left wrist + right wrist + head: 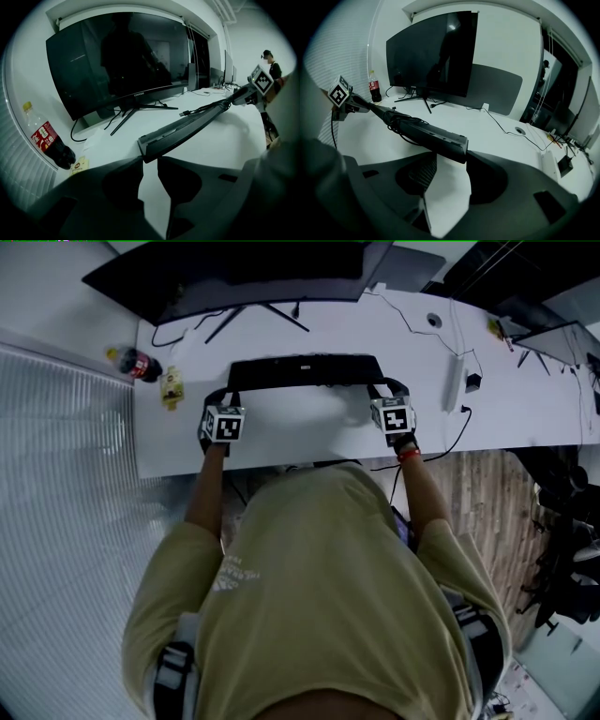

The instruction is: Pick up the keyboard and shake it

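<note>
Holding the keyboard (305, 371) by both ends, we have it, as it seems, a little above the worktop (300, 432). The left tool (150, 159) pinches one end and the right tool (447, 161) clamps the other, so shaking should not twist it.

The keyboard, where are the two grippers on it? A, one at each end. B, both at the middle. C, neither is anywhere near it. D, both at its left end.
A: in the head view the left gripper is at the left end of the keyboard and the right gripper is at its right end.
</note>
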A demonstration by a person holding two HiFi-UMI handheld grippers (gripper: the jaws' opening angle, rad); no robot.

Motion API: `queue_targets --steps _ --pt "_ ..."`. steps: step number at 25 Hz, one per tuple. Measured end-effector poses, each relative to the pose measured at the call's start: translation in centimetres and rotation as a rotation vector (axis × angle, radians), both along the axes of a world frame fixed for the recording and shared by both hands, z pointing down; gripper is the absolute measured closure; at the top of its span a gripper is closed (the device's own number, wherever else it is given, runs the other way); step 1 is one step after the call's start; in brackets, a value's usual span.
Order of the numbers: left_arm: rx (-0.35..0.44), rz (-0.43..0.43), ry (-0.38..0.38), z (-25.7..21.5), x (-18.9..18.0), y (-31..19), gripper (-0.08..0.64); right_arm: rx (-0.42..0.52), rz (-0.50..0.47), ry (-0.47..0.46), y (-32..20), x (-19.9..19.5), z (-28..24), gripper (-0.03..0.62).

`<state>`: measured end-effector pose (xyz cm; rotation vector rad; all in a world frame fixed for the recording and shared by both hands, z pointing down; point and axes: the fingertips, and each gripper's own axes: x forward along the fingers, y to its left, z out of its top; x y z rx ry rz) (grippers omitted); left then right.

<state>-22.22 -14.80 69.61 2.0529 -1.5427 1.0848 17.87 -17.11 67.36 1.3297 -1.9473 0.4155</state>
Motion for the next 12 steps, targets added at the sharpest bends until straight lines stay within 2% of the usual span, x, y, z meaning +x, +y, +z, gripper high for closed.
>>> queue_targets --steps 12 --pt "-0.048 0.030 -0.034 1.4 0.0 1.2 0.451 -0.041 0.025 -0.003 1.0 0.2 1.7 0.382"
